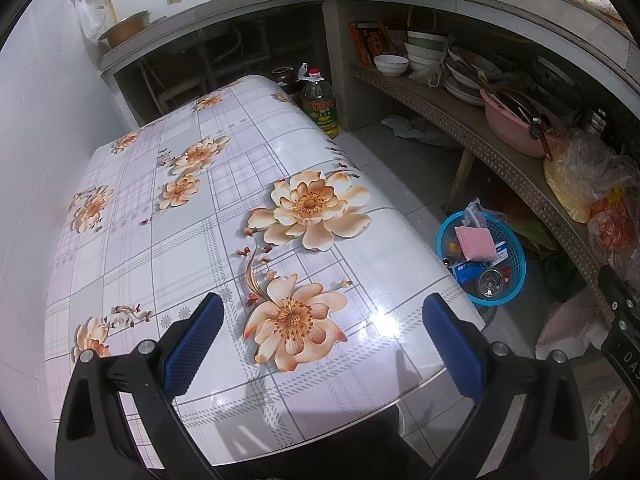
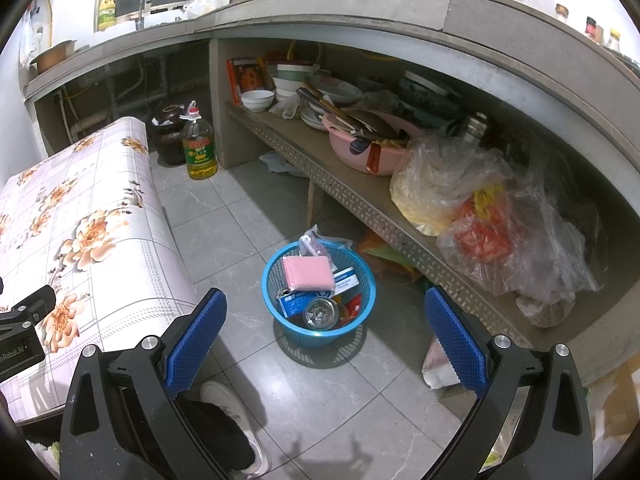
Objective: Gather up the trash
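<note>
A blue plastic basket [image 2: 362, 292] stands on the tiled floor beside the table. It holds a pink sponge [image 2: 308, 273], a blue and white box [image 2: 296, 303], a round metal strainer [image 2: 320, 313], a clear plastic bag [image 2: 314, 245] and red wrappers. My right gripper [image 2: 326, 334] is open and empty, above and in front of the basket. My left gripper [image 1: 322, 340] is open and empty over the near end of the flower-print table [image 1: 192, 216]. The basket also shows in the left wrist view [image 1: 516, 276], to the right of the table.
An oil bottle [image 2: 199, 148] and a dark jar [image 2: 170, 132] stand on the floor at the table's far end. A low shelf [image 2: 320, 168] on the right carries bowls, a pink basin [image 2: 368, 148] and plastic bags [image 2: 480, 208]. A white shoe [image 2: 236, 412] is on the floor below my right gripper.
</note>
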`<state>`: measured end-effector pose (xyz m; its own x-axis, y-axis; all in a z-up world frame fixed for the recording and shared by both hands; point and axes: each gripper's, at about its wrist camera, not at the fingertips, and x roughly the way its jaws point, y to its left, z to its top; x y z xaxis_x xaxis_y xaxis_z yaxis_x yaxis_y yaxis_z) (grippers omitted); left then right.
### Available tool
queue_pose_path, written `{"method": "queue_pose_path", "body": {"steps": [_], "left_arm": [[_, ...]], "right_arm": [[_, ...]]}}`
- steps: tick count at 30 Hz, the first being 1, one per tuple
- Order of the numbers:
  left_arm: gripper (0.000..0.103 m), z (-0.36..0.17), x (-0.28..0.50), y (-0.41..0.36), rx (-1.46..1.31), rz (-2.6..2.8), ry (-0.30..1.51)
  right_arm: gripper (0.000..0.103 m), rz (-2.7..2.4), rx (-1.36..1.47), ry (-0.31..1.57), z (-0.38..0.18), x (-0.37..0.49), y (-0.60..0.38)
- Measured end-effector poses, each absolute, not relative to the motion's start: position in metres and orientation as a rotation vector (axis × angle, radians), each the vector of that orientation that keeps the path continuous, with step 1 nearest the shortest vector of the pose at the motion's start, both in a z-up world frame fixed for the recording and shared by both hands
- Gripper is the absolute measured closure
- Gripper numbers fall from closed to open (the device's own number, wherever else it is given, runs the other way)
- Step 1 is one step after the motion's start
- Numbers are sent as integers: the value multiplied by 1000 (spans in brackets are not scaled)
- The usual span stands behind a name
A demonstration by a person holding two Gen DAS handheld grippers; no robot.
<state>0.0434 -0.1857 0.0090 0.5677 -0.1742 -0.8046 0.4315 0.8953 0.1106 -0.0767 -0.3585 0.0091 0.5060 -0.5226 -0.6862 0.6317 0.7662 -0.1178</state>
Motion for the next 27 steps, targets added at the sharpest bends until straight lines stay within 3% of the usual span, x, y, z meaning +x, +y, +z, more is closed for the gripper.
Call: {"method": "queue_pose_path", "body": {"steps": [27], "left_arm": [[6, 10, 42, -188, 311, -360, 902]], "right_arm": [[7, -710, 159, 768, 8, -79, -358]]}}
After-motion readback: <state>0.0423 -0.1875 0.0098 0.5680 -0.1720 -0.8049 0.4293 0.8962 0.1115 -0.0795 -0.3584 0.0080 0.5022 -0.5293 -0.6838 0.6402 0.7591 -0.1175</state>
